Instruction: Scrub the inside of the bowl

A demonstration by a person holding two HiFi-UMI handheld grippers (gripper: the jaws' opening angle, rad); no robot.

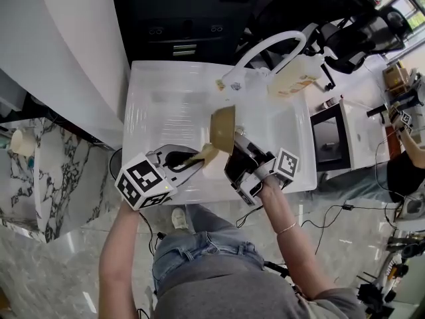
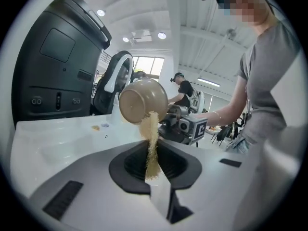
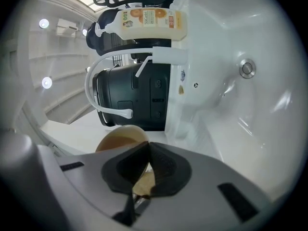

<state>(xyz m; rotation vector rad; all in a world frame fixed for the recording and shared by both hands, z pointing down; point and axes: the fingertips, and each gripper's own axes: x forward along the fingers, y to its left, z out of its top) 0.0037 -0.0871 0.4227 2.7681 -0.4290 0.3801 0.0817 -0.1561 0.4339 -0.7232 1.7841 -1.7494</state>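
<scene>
Centre frame, over the sink (image 1: 166, 111), your right gripper (image 1: 230, 153) pinches the tan bowl (image 1: 223, 127) by its rim; your left gripper (image 2: 153, 174), clamped on a scouring pad (image 2: 151, 138), should next reach inside.

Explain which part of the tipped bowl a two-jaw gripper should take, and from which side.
Pinch the bowl by its rim, coming from the edge nearest the person, as the right gripper does: the thin wall fits between shut jaws, the round body looks too wide. With the bowl tipped on its side, that probably leaves the inside clear for the sponge.
</scene>
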